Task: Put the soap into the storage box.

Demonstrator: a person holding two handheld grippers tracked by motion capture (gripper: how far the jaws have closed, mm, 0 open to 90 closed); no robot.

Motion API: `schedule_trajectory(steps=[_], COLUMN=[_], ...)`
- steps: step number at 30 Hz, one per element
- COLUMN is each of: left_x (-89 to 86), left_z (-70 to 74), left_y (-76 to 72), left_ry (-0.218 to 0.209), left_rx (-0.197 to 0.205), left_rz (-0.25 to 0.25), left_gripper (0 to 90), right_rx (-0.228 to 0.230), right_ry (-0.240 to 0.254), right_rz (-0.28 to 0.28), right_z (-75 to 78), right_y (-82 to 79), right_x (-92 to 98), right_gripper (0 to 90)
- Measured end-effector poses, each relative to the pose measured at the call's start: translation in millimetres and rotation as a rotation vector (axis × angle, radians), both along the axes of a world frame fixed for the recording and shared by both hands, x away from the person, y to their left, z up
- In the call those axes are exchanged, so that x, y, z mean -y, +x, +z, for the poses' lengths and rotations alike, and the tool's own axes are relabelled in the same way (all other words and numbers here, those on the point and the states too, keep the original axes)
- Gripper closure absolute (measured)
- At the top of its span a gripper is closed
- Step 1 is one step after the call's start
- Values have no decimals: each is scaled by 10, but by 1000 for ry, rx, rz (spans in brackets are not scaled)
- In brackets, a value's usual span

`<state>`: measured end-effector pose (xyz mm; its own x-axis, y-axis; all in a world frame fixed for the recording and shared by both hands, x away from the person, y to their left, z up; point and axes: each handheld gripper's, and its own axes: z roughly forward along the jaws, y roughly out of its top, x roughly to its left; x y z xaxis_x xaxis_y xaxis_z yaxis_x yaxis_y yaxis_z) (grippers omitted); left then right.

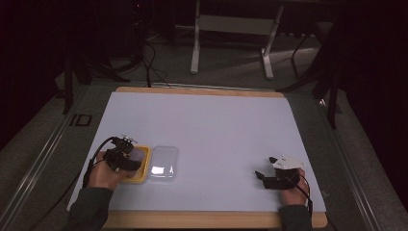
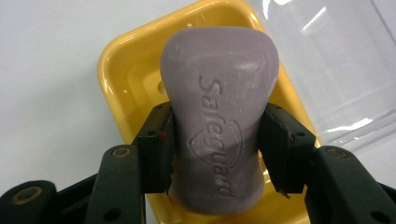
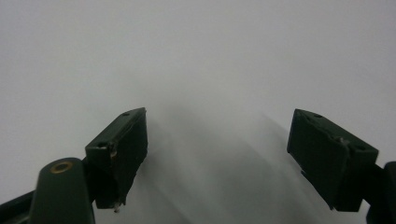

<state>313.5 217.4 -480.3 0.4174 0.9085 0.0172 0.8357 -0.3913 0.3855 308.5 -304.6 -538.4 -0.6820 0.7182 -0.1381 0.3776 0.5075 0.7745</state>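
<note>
Purple Safeguard-embossed soap bar (image 2: 219,126) pinched at its waist by left gripper (image 2: 217,140) jaws, over yellow plastic soap dish (image 2: 121,70) at bench (image 1: 216,125) front-left; clear plastic lid (image 1: 163,163) just right. Right gripper (image 3: 217,154) jaws spread, front-right.

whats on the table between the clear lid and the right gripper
Nothing: in the high view the stretch of white table cover between the clear lid and the right gripper is bare. The right gripper view shows plain white surface beyond its open jaws.
</note>
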Motion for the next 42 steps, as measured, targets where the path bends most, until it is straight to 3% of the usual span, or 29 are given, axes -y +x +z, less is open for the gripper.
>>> schedule_trajectory(steps=[5,17,25,36,42], left_x=[26,-26,17,94,164], left_z=[-71,-64,3,117,163], left_y=[31,53,24,-17,-45], left_ry=[27,-42,-14,-34,-52], left_rx=[-10,0,38,112,149], left_rz=[1,13,-12,-56,-106], left_gripper=[483,366,329,320,313], right_rx=[0,0,2,1,0], right_ry=[-3,-9,-9,-7,-7], right_rz=[-1,-1,1,0,-1], right_z=[1,1,1,1,0], right_y=[-2,-3,-3,-2,-2], right_x=[-2,-5,-4,-4,-4], right_gripper=[199,199,199,199,199])
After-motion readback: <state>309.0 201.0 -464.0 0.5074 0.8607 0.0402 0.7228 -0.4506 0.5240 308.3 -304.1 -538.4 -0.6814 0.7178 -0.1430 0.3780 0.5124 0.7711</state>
